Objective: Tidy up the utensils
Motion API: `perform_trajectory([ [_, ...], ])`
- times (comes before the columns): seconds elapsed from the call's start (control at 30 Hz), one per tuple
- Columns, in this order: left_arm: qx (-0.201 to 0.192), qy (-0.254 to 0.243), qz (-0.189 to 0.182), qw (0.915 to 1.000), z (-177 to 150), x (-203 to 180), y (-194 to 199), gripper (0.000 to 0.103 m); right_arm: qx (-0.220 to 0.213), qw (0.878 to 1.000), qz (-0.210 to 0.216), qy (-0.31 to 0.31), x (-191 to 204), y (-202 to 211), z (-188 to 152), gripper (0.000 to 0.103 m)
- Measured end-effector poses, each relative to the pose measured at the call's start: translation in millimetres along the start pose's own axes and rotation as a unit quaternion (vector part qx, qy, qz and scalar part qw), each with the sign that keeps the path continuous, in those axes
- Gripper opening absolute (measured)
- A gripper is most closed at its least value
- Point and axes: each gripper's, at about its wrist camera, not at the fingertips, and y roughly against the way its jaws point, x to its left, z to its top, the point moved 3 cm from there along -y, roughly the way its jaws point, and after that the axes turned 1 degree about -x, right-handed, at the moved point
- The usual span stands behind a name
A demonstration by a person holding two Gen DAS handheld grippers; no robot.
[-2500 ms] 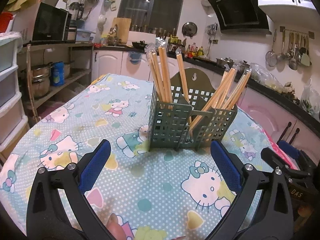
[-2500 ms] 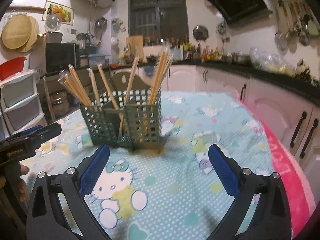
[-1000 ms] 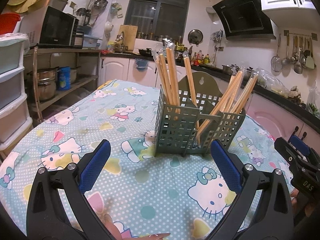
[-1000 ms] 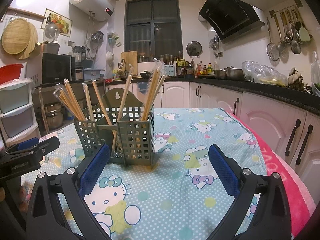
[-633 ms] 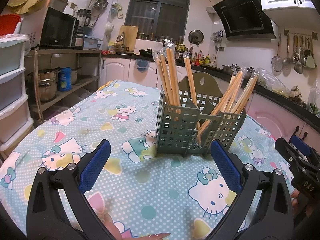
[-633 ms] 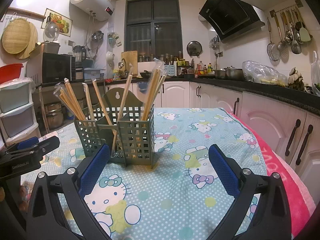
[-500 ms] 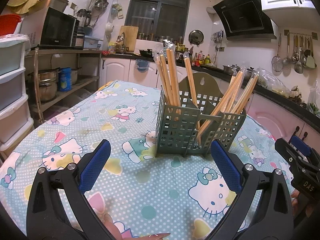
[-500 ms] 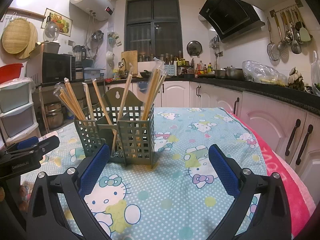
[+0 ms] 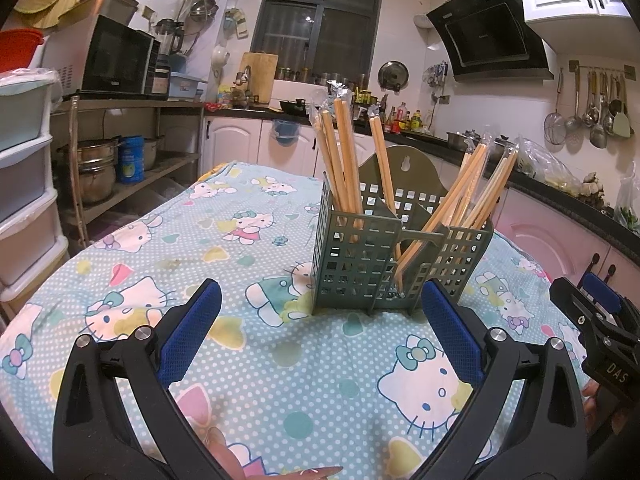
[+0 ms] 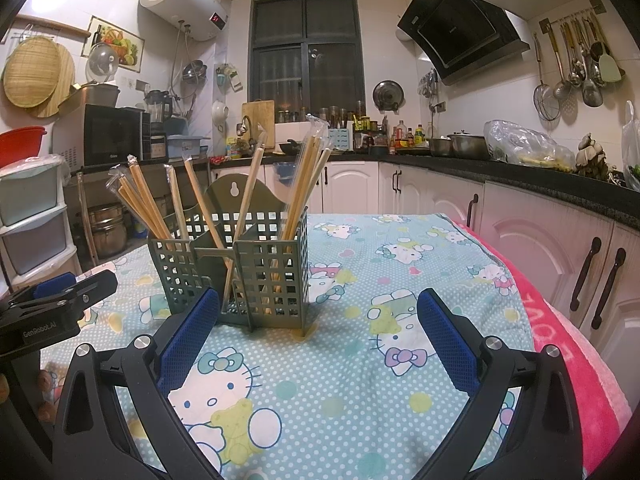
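Your left gripper (image 9: pixel 320 334) and right gripper (image 10: pixel 318 334) both gape wide, holding nothing, low over the cloth (image 9: pixel 256 360); the caddy (image 9: pixel 384 256) stands mid-frame just beyond the fingertips, chopsticks (image 9: pixel 344 160) sorted upright into its compartments, so the sorting looks done

A lived-in home kitchen is shown here. A black range hood (image 10: pixel 460 28) is mounted at an angle on the tiled wall, and ladles and skimmers (image 10: pixel 572 68) are hung from a rail beside it. White cabinets (image 10: pixel 432 196) are run under a dark countertop (image 10: pixel 560 184), which is crowded with pots and sauce bottles (image 10: pixel 404 136). A microwave (image 9: pixel 116 62) is set on an open shelf, with steel pots (image 9: pixel 94 166) stored below. A water heater (image 10: pixel 182 4) is fixed high on the wall, and a cartoon-cat cloth (image 10: pixel 360 360) is spread over the table.
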Motion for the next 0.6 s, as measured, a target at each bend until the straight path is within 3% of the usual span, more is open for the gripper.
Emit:
perform_trajectory([
  [0.6,-0.001,-0.003,0.001,1.0,0.9,0.1,0.4,0.092,0.0,1.0,0.0,0.001,-0.4,-0.3,0.2,0.097],
])
